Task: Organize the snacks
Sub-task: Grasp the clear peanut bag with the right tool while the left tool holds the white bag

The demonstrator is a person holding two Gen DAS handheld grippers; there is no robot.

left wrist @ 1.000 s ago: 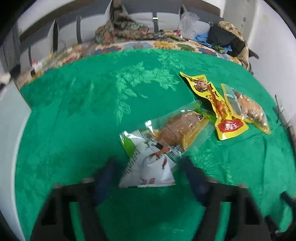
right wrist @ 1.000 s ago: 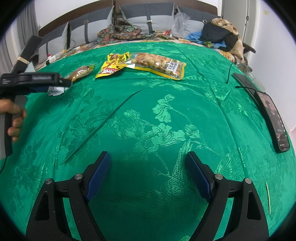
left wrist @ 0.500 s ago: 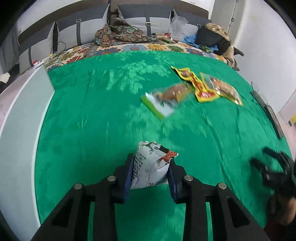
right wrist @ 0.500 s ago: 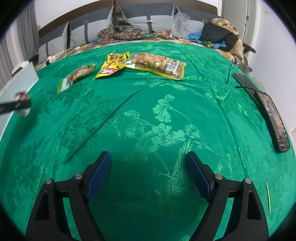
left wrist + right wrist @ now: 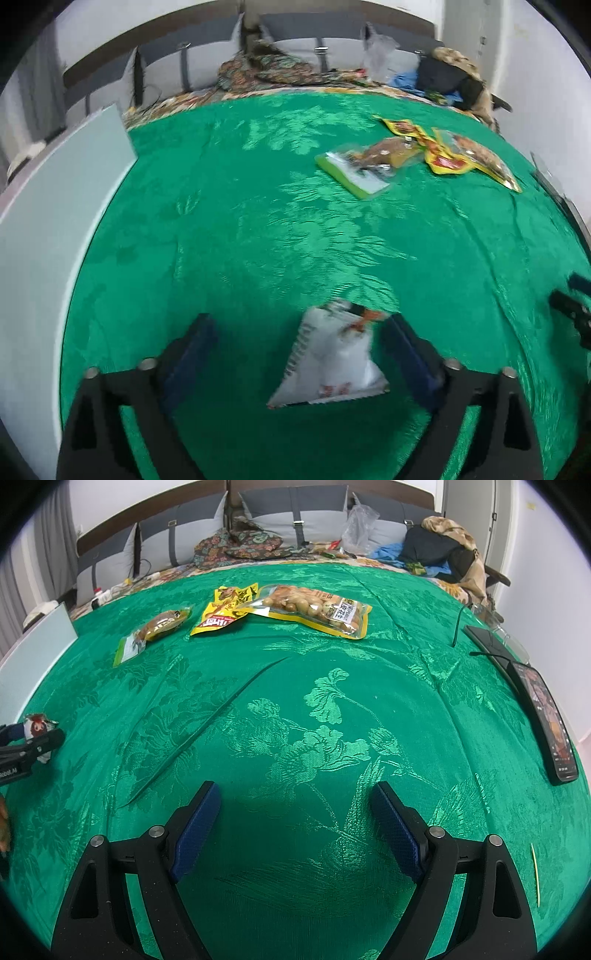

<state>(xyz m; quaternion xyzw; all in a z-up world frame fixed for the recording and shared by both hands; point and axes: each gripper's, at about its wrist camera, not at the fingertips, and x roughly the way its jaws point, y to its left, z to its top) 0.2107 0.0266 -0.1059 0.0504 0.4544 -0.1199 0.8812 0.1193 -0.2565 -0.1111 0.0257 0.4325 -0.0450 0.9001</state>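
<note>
Nearest me, my left gripper has its jaws spread wide, and the white snack packet lies between them, near the right pad but seemingly not pinched; blur hides any contact. I judge it's being set down here, apart from the others. My right gripper hangs over bare green cloth, jaws spread, holding nothing. Farther off lie the clear-wrapped snack, yellow sachet and nut bag, clustered, waiting sorting.

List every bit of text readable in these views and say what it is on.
None reads in full.
Nut pouch: white label, print too small.
Yellow packet: red logo, illegible.
White snack bag: blurred print.
Left gripper: partial "ROBOT.AI", uncertain.
Phone: screen unreadable.
</note>
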